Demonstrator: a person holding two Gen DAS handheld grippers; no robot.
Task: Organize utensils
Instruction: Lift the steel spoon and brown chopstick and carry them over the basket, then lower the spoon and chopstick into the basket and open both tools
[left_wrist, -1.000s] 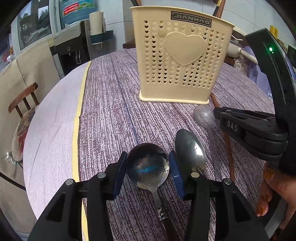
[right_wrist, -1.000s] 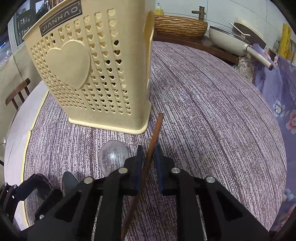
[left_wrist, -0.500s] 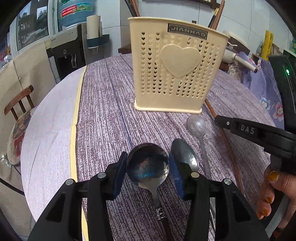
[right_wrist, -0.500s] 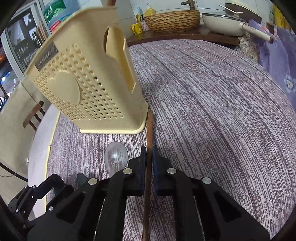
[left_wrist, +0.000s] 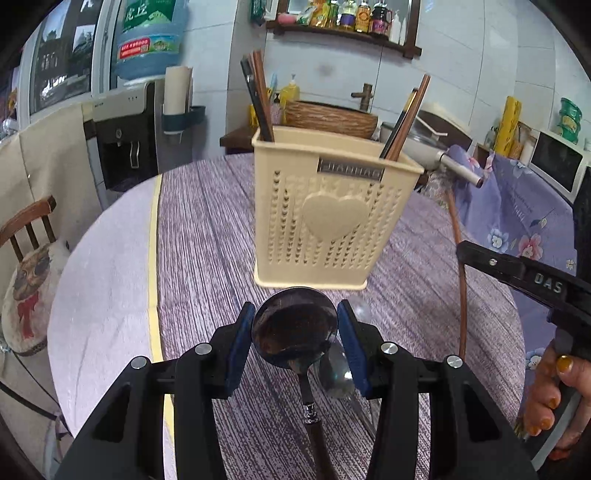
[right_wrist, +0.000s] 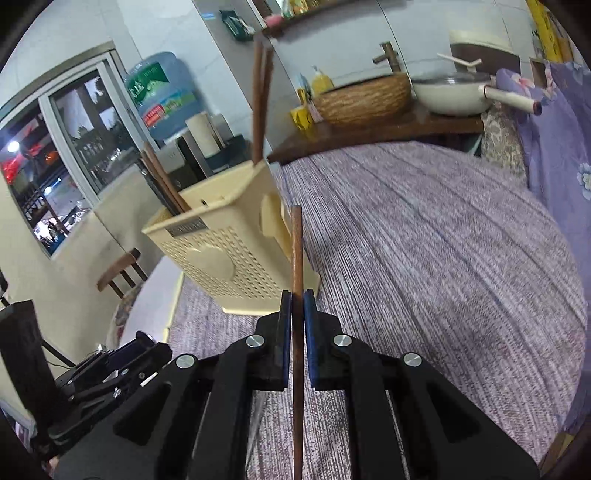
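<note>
We see a round table (left_wrist: 207, 229) under a purple woven cloth, and on it a cream plastic utensil holder (left_wrist: 332, 218) with heart-shaped holes and a raised heart on its face. Brown chopsticks (left_wrist: 260, 99) already stand in its back corners, leaning outward. Our left gripper (left_wrist: 295, 326) is clamped on the bowl of a dark metal spoon (left_wrist: 293, 325), blue pads pressing both sides, handle trailing back under the camera, lifted clear of the cloth just in front of the holder. Two more spoons (left_wrist: 334, 369) lie on the cloth beneath it. Our right gripper (right_wrist: 297, 306) is closed tight on a single brown chopstick (right_wrist: 296, 251), which points up and forward, its tip beside the holder's near corner.
</note>
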